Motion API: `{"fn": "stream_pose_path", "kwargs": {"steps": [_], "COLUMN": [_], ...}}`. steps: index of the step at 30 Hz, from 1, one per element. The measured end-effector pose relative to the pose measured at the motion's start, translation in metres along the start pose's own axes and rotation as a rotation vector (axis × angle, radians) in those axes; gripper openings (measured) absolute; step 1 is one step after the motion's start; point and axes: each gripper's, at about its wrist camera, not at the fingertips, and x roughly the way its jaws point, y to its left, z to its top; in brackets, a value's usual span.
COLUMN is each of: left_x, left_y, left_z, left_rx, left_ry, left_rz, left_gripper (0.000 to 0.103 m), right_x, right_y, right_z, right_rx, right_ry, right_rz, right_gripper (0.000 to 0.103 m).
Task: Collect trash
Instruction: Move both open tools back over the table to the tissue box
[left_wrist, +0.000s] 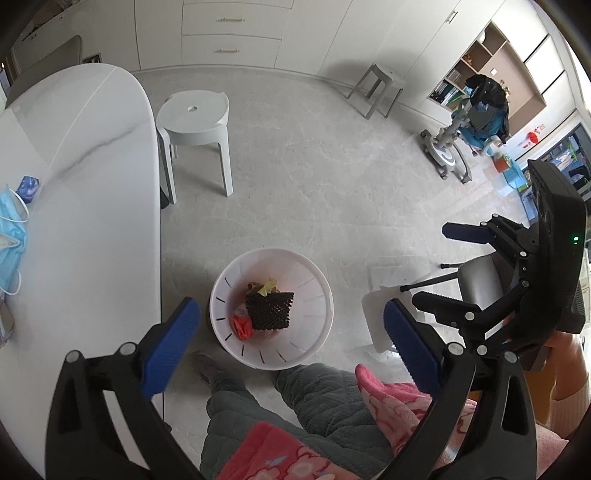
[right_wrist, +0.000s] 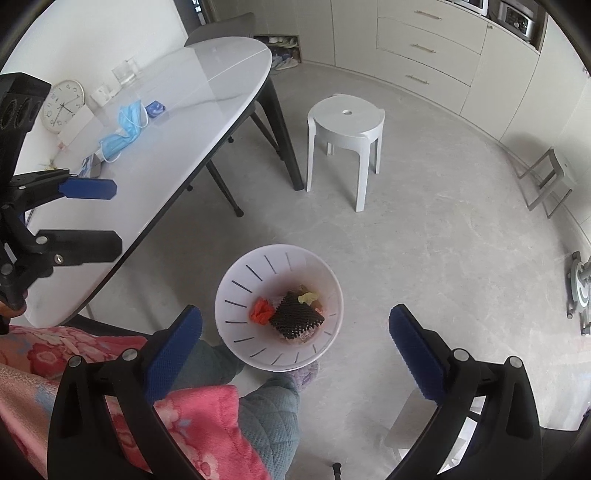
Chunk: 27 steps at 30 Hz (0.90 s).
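A white slotted trash bin (left_wrist: 314, 295) (right_wrist: 240, 280) stands on the floor by the table. It holds a black mesh piece (left_wrist: 269, 308) (right_wrist: 297, 319), a red scrap (left_wrist: 242, 325) (right_wrist: 261, 310) and a yellow scrap (right_wrist: 308, 296). My left gripper (left_wrist: 291, 332) hangs open and empty above the bin. My right gripper (right_wrist: 295, 332) is open and empty above it too; it also shows in the left wrist view (left_wrist: 439, 266). Blue face masks (right_wrist: 125, 129) (left_wrist: 11, 229) and a small blue packet (right_wrist: 155, 108) (left_wrist: 28, 187) lie on the white table (right_wrist: 192, 122) (left_wrist: 96, 184).
A white stool (left_wrist: 195, 122) (right_wrist: 345, 125) stands beyond the bin. A clock (right_wrist: 62, 105), a glass (right_wrist: 125, 72) and small items sit at the table's far side. A grey stool (left_wrist: 376, 88) and cabinets line the wall. My legs and a pink robe (left_wrist: 295, 424) are below.
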Motion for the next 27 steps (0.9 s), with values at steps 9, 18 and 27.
{"fn": "stream_pose_path", "kwargs": {"steps": [9,18,27], "left_x": [-0.015,-0.056,-0.093], "left_y": [0.011,0.098,0.23], "left_z": [-0.001,-0.017,-0.066], "left_rx": [-0.039,-0.225,-0.515], "left_ry": [-0.041,-0.139,-0.195], "left_rz": [0.044,0.231,0.443], "left_gripper": [0.095,0.095,0.095], "right_x": [0.005,0.031,0.068], "right_y": [0.017,0.062,0.138], "right_z": [0.019,0.076,0.154], "right_rx": [-0.034,-0.08,-0.151], "right_ry": [-0.016,-0.017,-0.024], "right_rz": [0.004,0.004,0.096], "right_gripper": [0.1,0.1,0.1]}}
